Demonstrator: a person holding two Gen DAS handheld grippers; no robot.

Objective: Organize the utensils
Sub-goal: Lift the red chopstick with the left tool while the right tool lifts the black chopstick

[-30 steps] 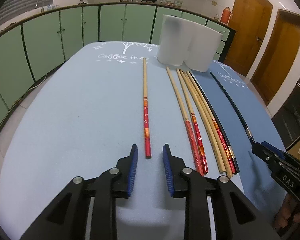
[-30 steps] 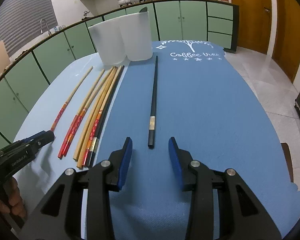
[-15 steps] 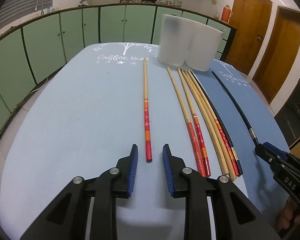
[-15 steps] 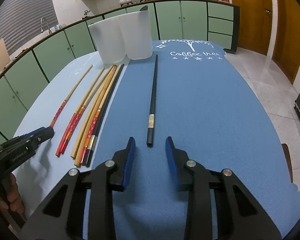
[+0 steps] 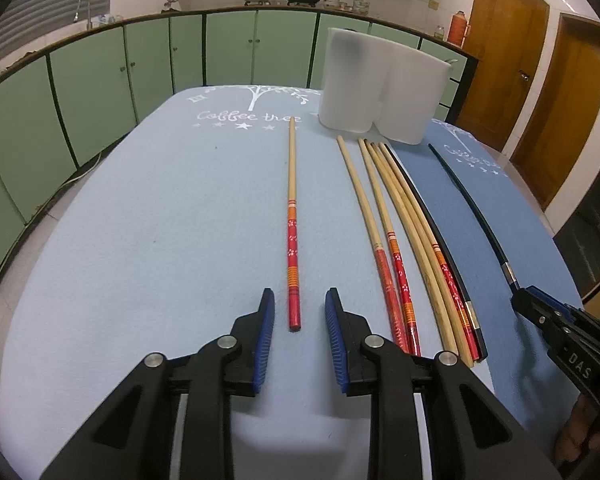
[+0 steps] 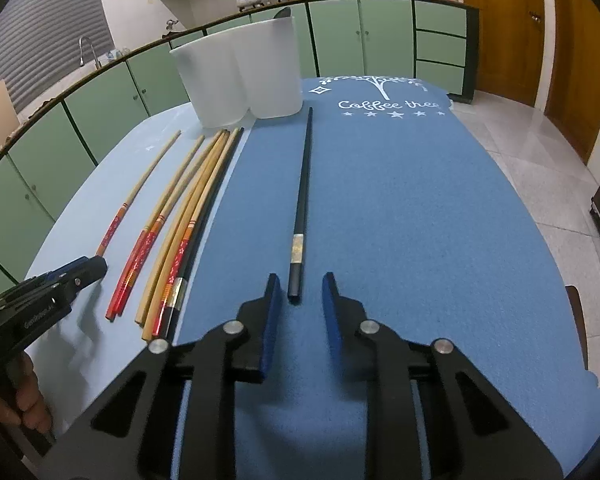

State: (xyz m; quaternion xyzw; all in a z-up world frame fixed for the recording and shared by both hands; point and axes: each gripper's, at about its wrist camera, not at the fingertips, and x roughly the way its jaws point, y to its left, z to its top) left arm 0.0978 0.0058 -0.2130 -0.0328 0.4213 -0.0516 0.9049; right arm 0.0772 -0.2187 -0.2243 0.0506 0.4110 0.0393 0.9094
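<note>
Left gripper (image 5: 299,322): black frame with blue pads, jaws spread, nothing pinched. Compared with a second ago it has eased forward, so the red end of the lone chopstick now sits between the pad tips instead of ahead of them.
Right gripper (image 6: 299,292): same build, jaws spread but narrower than a second ago, when the gap was clearly wider. They now straddle the near end of the black chopstick without touching it, as far as the view shows.
Red-handled bamboo chopstick lying alone (image 5: 292,216): flat on the pale blue felt mat (image 5: 140,240), pointing away, well apart from the bundle.
Black chopstick with a silver band (image 6: 302,200): flat on the darker blue felt mat (image 6: 420,220), also alone, tip reaching toward the holder.
Bundle of bamboo, red-handled and black chopsticks (image 5: 412,240): lying side by side near the seam of the two mats, untouched.
White translucent two-lobed plastic holder (image 5: 380,92): upright at the far end of the mats; a dark tip shows above its rim in the right view, so something may already stand in it.
Meaning: both grippers look lined up for a pinch, one stick each. Nothing is lifted yet, so sorting into the holder appears barely begun.
Next: probably closing on each handle end, low enough to catch a thin stick lying flat on felt.
</note>
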